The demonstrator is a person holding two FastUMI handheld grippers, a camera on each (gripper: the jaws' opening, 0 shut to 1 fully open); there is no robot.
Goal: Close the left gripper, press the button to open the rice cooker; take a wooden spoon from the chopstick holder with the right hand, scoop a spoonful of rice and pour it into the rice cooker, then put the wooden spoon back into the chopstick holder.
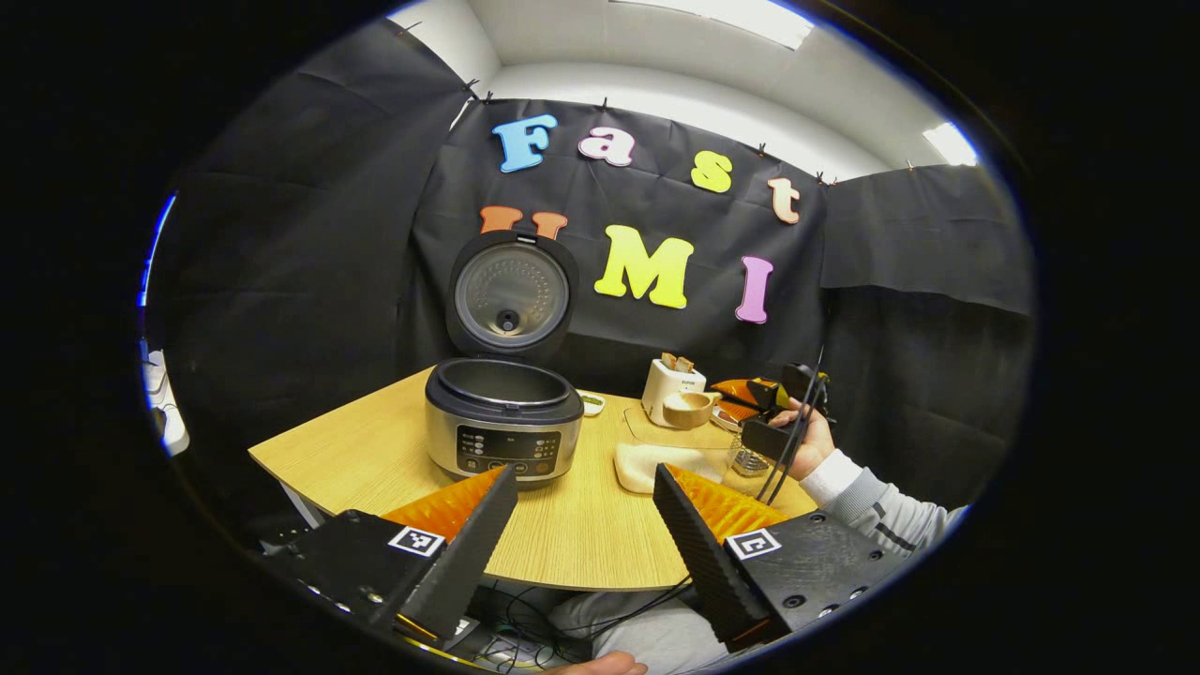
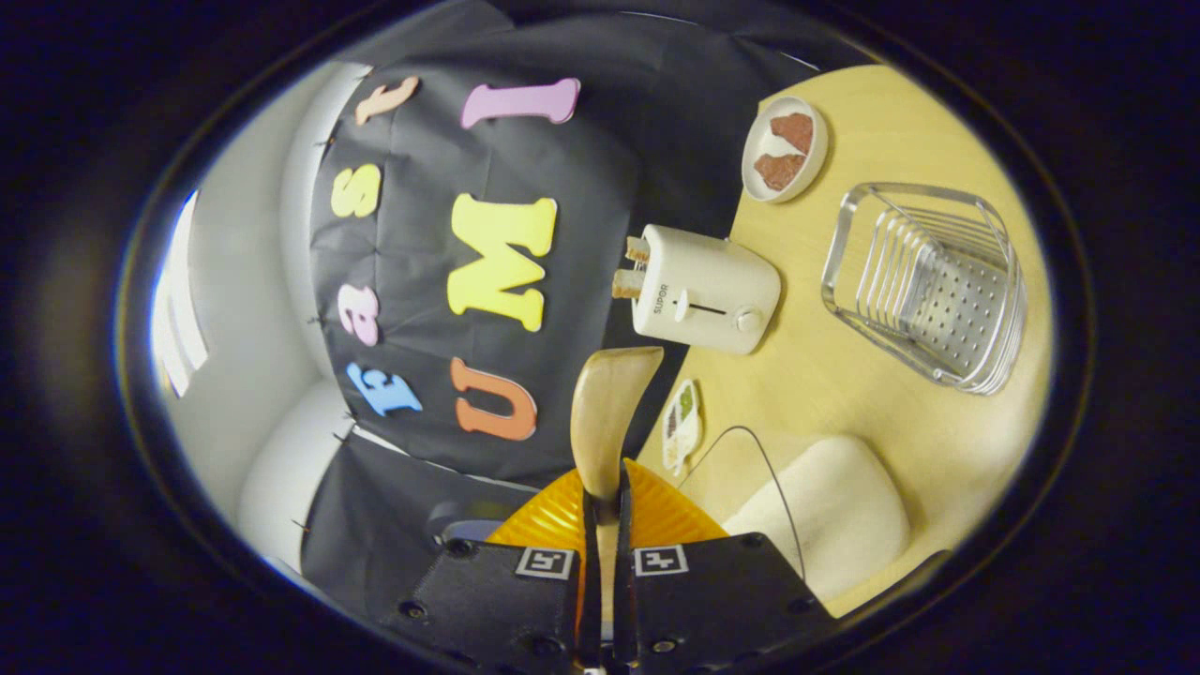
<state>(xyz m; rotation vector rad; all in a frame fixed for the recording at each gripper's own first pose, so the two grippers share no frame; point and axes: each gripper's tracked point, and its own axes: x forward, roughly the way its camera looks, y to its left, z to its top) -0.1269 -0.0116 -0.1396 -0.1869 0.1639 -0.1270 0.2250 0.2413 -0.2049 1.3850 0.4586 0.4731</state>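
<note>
- Black cloth walls the booth, and a pale wooden table (image 1: 581, 525) carries the whole set-up.
- Rice cooker (image 1: 504, 422) sits on the table in the left gripper view, its lid (image 1: 511, 295) standing upright behind an open pot.
- Left gripper (image 1: 586, 506) hangs low at the near table edge, aimed at the cooker; its jaws are spread wide with nothing between them.
- Across the table in the same view, a hand (image 1: 811, 436) in a light sleeve (image 1: 881, 511) holds the right gripper (image 1: 750, 398) raised above the table's right side, cables trailing down from it.
- That gripper carries the wooden spoon (image 1: 689, 410), its bowl facing left towards the cooker and hovering beside the toaster (image 1: 670, 384).
- Right gripper view: right gripper (image 2: 601, 502) has its jaws pressed in on the spoon's handle, pinching it between both fingers.
- Spoon's long axis runs straight out along the fingers, bowl end farthest from the gripper (this camera is rolled on its side, so the table stands at the right).
- Toaster lies just beyond the spoon tip here, with a small dish (image 2: 785, 148) of reddish pieces past it.
- Wire-and-perforated-metal chopstick holder (image 2: 928, 286) stands well apart from the spoon.
- Cream pad (image 2: 825, 516) lies on the table near the gripper.
</note>
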